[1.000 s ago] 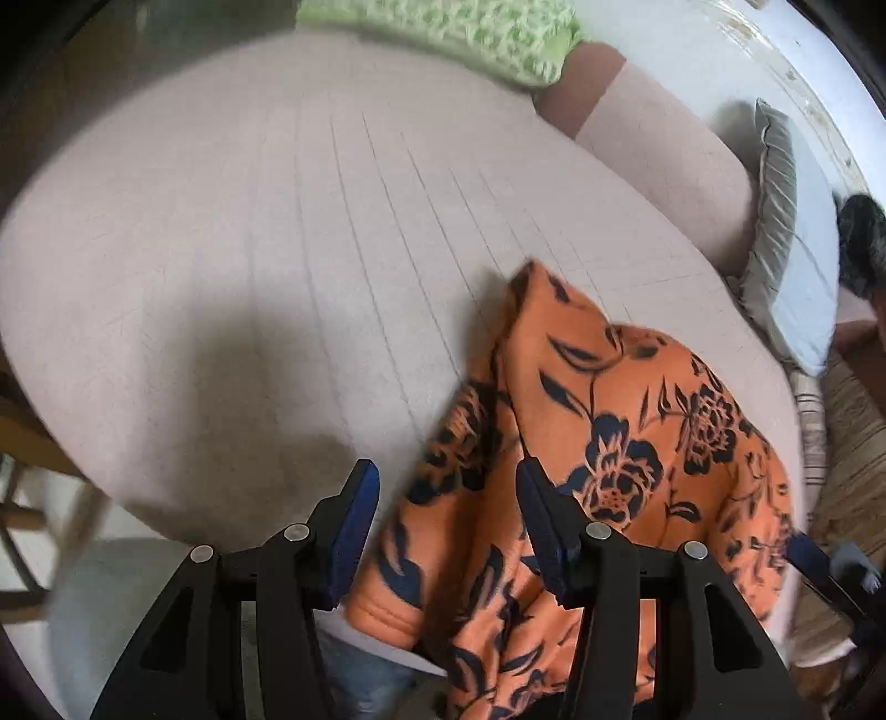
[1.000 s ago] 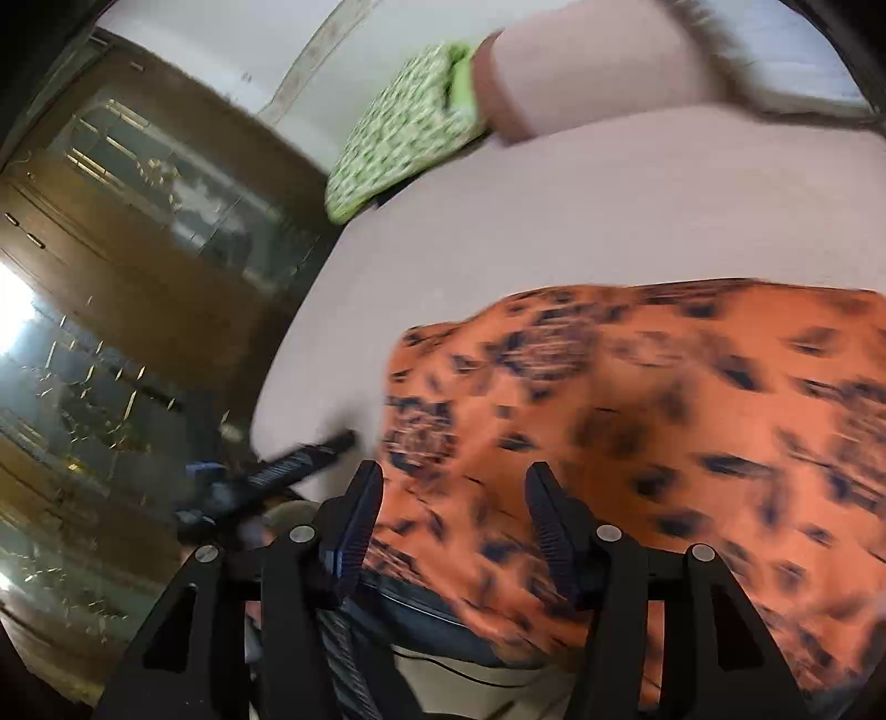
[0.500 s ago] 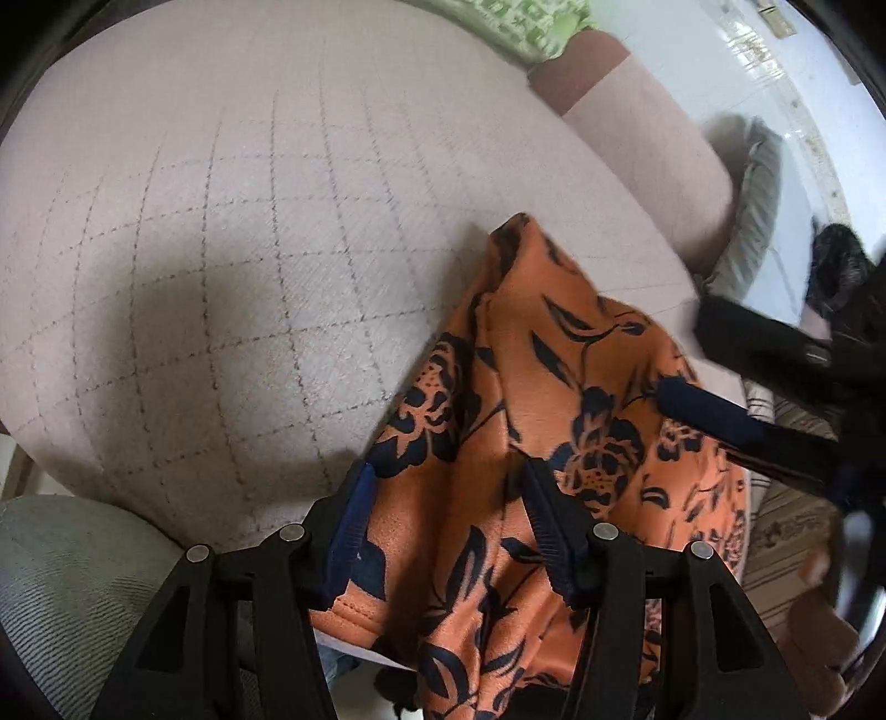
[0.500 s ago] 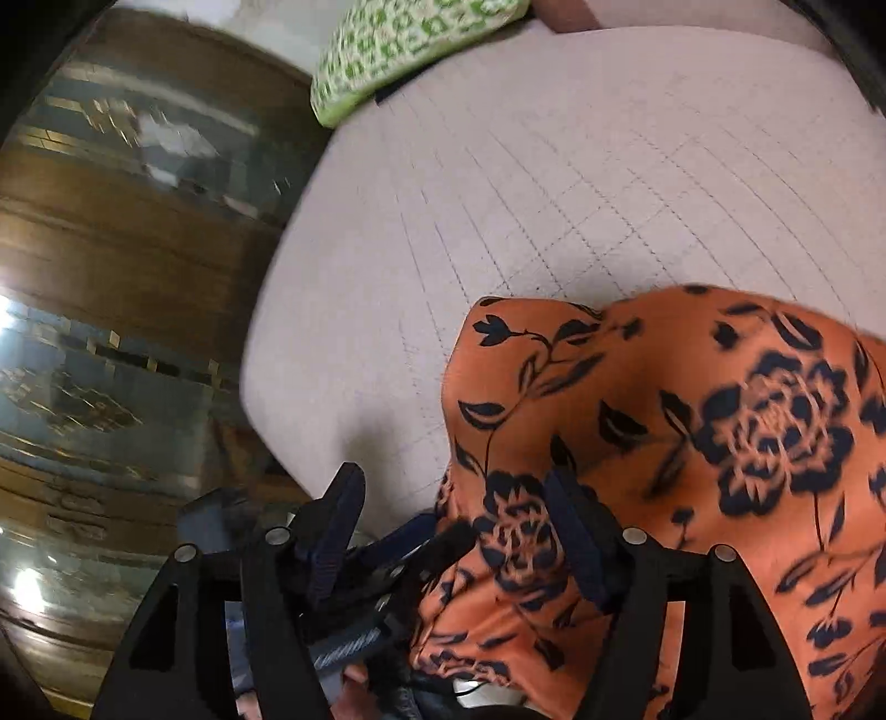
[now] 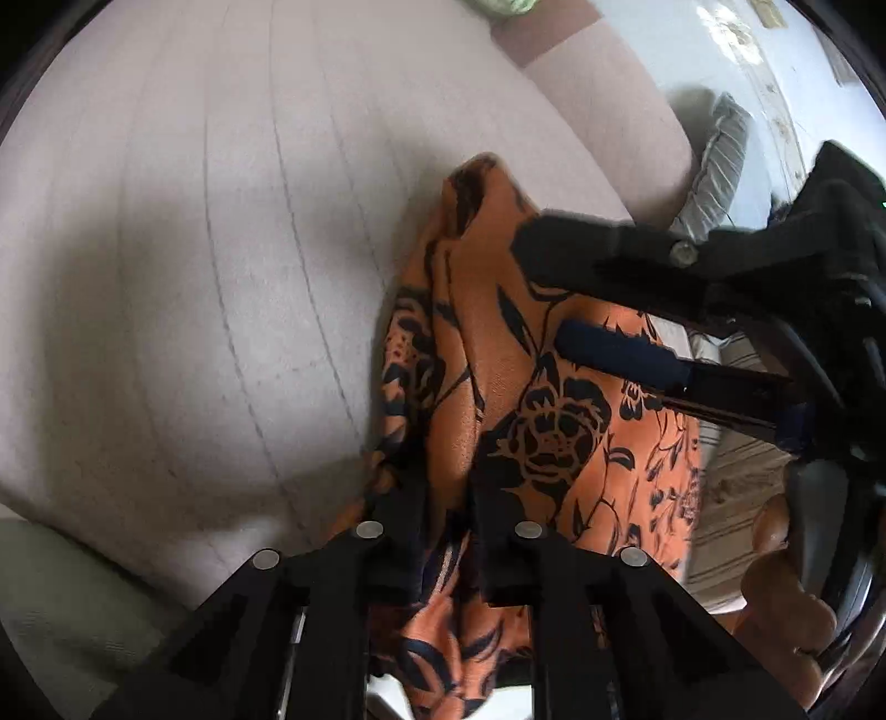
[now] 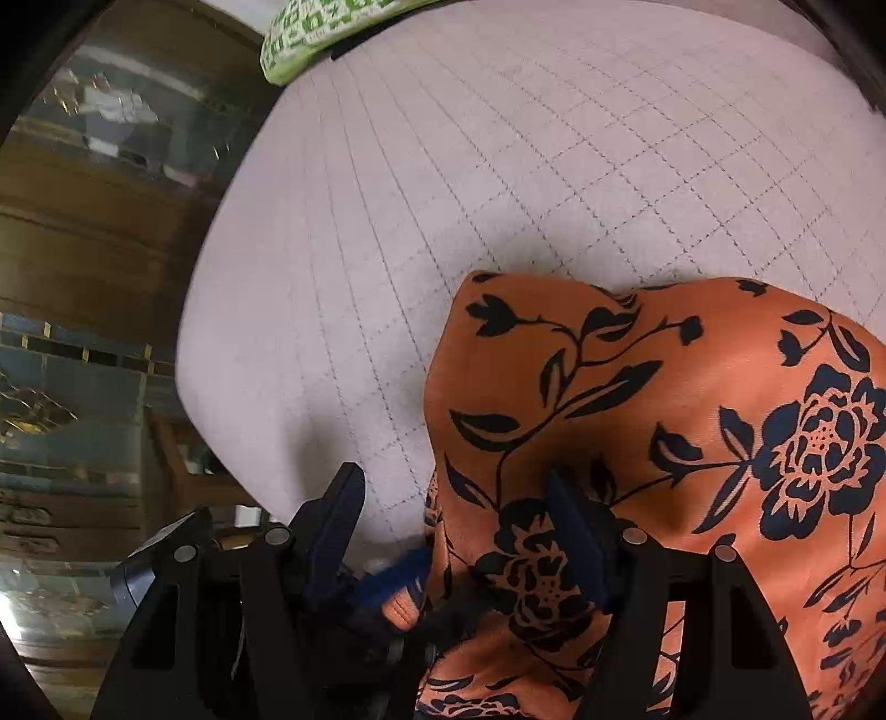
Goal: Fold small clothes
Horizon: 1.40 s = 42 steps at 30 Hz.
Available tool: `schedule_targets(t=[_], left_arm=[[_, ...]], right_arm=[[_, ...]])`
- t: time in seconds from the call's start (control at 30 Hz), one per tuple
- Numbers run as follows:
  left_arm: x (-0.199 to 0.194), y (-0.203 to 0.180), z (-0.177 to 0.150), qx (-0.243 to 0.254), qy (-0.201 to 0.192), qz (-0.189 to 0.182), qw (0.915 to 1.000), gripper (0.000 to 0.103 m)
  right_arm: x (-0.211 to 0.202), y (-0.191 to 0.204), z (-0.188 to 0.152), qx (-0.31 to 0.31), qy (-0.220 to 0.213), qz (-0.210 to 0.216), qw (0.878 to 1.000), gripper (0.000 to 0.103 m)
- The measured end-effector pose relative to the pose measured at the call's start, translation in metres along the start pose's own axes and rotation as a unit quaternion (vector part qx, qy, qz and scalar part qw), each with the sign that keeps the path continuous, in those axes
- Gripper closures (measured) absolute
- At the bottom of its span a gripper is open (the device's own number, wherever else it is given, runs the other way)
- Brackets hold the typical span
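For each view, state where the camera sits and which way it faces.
Left wrist: on the left claw, facing forward across the orange floral garment and pink cushion; right claw enters from the right.
Right wrist: on the right claw, open over the garment's edge.
Shared: garment, cushion.

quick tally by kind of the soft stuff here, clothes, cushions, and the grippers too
Clothes: 1, the orange floral garment, pinched by the left gripper
Cushions: 2, the green patterned cushion and the grey cushion
Grippers: 2, left, and the right gripper, open
Total: 5
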State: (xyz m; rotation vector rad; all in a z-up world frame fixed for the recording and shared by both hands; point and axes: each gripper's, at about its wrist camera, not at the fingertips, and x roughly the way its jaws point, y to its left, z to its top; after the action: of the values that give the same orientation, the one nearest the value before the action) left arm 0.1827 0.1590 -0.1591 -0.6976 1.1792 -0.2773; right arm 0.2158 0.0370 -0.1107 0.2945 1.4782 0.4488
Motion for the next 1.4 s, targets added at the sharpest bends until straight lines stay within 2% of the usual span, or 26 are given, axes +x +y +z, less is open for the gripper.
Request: schedule_targets(t=[0.07, 0.13, 0.2, 0.27, 0.43, 0.57, 0.67, 0.7, 0.8, 0.9, 1.0, 1.1, 1.17, 1.33, 1.4], left_arm=[[-0.009, -0.008, -0.003, 0.024, -0.021, 0.003, 0.9995, 0.095], [-0.021, -0.025, -0.012, 0.074, -0.053, 0.002, 0.9959, 0.096], [-0.029, -0.033, -0.017, 0.092, -0.069, -0.016, 0.9932, 0.096], [-0.034, -0.040, -0.022, 0.106, -0.088, -0.017, 0.9903, 0.096], [-0.028, -0.048, -0.028, 0.122, -0.096, 0.009, 0.9878, 0.097], [-0.025, -0.056, -0.030, 0.131, -0.105, 0.025, 0.9855, 0.097], [-0.025, -0.070, -0.036, 0.147, -0.116, 0.033, 0.9817, 0.097], [-0.026, -0.075, -0.039, 0.156, -0.120, 0.034, 0.9799, 0.097], [-0.028, -0.101, -0.055, 0.192, -0.133, 0.053, 0.9709, 0.097], [-0.033, -0.136, -0.071, 0.232, -0.143, 0.081, 0.9587, 0.097], [-0.039, -0.173, -0.087, 0.267, -0.144, 0.083, 0.9493, 0.097], [-0.041, -0.219, -0.105, 0.321, -0.146, 0.078, 0.9325, 0.096], [-0.038, -0.245, -0.114, 0.347, -0.142, 0.067, 0.9245, 0.096], [-0.011, -0.315, -0.141, 0.408, -0.109, 0.033, 0.9059, 0.096], [0.008, -0.338, -0.153, 0.428, -0.089, 0.027, 0.8991, 0.096]], right_arm=[[0.003, 0.007, 0.000, -0.013, 0.010, -0.020, 1.000, 0.033], [0.005, 0.013, 0.002, -0.026, 0.015, -0.039, 0.999, 0.033], [0.006, 0.015, 0.005, -0.033, 0.021, -0.048, 0.998, 0.033], [0.010, 0.016, 0.009, -0.043, 0.035, -0.054, 0.997, 0.033], [0.033, 0.011, 0.017, -0.057, 0.093, -0.077, 0.991, 0.036], [0.046, 0.019, 0.020, -0.104, 0.119, -0.131, 0.979, 0.061], [0.042, 0.017, 0.022, -0.111, 0.117, -0.142, 0.977, 0.079], [0.035, 0.015, 0.022, -0.108, 0.109, -0.134, 0.979, 0.083], [0.001, 0.008, 0.018, -0.099, 0.072, -0.096, 0.988, 0.086], [-0.039, -0.003, 0.006, -0.087, 0.030, -0.052, 0.994, 0.087], [-0.084, -0.020, -0.007, -0.075, -0.016, 0.001, 0.997, 0.087], [-0.138, -0.046, -0.025, -0.068, -0.067, 0.049, 0.994, 0.087], [-0.165, -0.064, -0.033, -0.058, -0.093, 0.078, 0.991, 0.087], [-0.239, -0.130, -0.066, -0.036, -0.163, 0.120, 0.979, 0.087], [-0.255, -0.160, -0.082, -0.021, -0.184, 0.135, 0.973, 0.087]])
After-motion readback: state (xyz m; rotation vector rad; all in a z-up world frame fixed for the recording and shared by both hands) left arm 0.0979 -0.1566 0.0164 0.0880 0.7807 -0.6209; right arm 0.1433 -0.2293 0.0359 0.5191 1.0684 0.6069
